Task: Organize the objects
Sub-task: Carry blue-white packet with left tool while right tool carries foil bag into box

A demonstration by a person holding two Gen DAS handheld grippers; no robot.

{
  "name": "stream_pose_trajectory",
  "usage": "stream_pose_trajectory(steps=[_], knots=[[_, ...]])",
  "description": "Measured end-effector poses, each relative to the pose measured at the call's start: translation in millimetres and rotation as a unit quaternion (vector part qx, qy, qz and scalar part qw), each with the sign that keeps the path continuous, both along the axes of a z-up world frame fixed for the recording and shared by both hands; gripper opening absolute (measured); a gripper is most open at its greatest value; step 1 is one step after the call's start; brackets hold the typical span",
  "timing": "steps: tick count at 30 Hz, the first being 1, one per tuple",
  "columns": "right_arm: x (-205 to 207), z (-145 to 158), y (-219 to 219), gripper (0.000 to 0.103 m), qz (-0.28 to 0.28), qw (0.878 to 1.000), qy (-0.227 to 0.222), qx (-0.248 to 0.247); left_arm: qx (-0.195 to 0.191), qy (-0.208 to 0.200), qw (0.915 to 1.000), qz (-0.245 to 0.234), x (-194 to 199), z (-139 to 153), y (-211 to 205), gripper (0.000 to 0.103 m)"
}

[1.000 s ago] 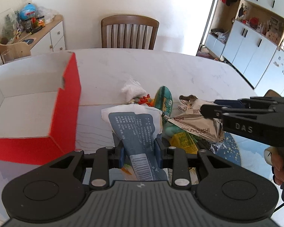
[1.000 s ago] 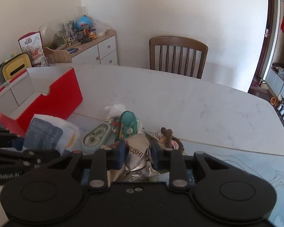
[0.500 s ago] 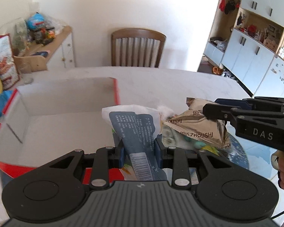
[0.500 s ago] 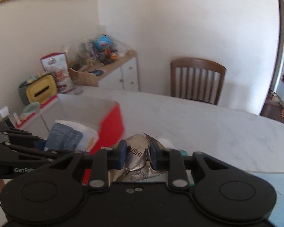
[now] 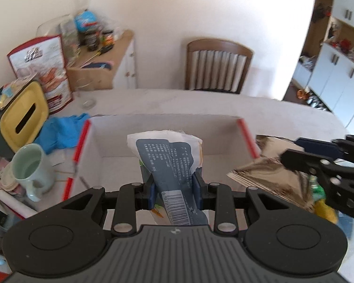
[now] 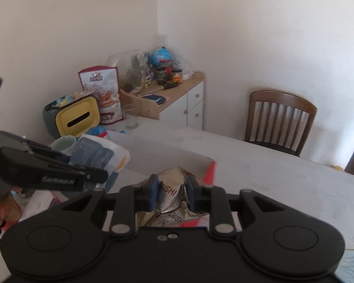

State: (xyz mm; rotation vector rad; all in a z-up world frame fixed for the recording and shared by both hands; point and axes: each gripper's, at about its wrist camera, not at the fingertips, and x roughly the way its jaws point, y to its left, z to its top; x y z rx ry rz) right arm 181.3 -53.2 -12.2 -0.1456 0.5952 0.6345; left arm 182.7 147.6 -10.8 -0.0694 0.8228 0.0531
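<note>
Already halfway through a transfer, judging by how things lie: two packets gripped and carried, neither yet let go. Going left to right: left tool [image 5: 173,186] clamped tight on the white and blue snack bag [image 5: 170,151], held upright over the open red-edged box [image 5: 224,139], whose white floor looks bare apart from a small dark mark. Right tool [image 6: 171,192] pinched narrowly on the crumpled silver foil packet [image 6: 171,188], hanging at the box's right wall, just above the red rim, partly over the bench [image 6: 283,174]. Left to do, probably: lowering both into the box, releasing, then going back for whatever else needs sorting; some green and yellow wrapping shows under the foil packet in the left view, too hidden to name.

Around the box, on its left: a pale green mug [image 5: 31,167] just beside the wall, a blue cloth [image 5: 59,132], a yellow-faced container [image 5: 21,120], a drinking glass [image 5: 87,94]. Farther back, a wooden chair [image 5: 218,66] and a cluttered side cabinet [image 5: 115,63]. Nothing blocking the box mouth; only the two tools close together, so a risk of knocking each other or the right wall on the way down.
</note>
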Motion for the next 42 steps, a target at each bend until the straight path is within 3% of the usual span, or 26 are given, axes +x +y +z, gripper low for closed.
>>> stream_pose_trajectory(steps=[6, 17, 27, 35, 38, 40, 42], knots=[[12.7, -25.9, 37.7, 0.024, 0.015, 1.000, 0.018, -0.020, 0.016, 0.030, 0.9994, 0.010, 20.8, -27.2, 26.0, 0.030], [27.1, -67.7, 76.9, 0.024, 0.035, 0.996, 0.054, -0.063, 0.023, 0.093, 0.9953, -0.003, 50.9, -69.0, 35.2, 0.030], [43.0, -93.9, 93.9, 0.024, 0.034, 0.986, 0.108, -0.123, 0.025, 0.152, 0.9879, -0.020, 67.8, -91.1, 35.1, 0.030], [45.9, -98.3, 100.3, 0.027, 0.041, 0.983, 0.123, -0.133, 0.022, 0.171, 0.9848, -0.021, 73.1, -93.6, 37.4, 0.031], [47.5, -97.0, 100.8, 0.030, 0.043, 0.982, 0.126, -0.132, 0.026, 0.174, 0.9842, -0.020, 74.1, -92.8, 36.5, 0.036], [46.6, -94.6, 100.4, 0.034, 0.043, 0.983, 0.124, -0.130, 0.027, 0.167, 0.9855, -0.018, 72.1, -90.9, 36.9, 0.058], [45.2, -91.2, 99.3, 0.038, 0.046, 0.983, 0.122, -0.126, 0.025, 0.156, 0.9873, -0.014, 68.8, -87.1, 37.7, 0.064]])
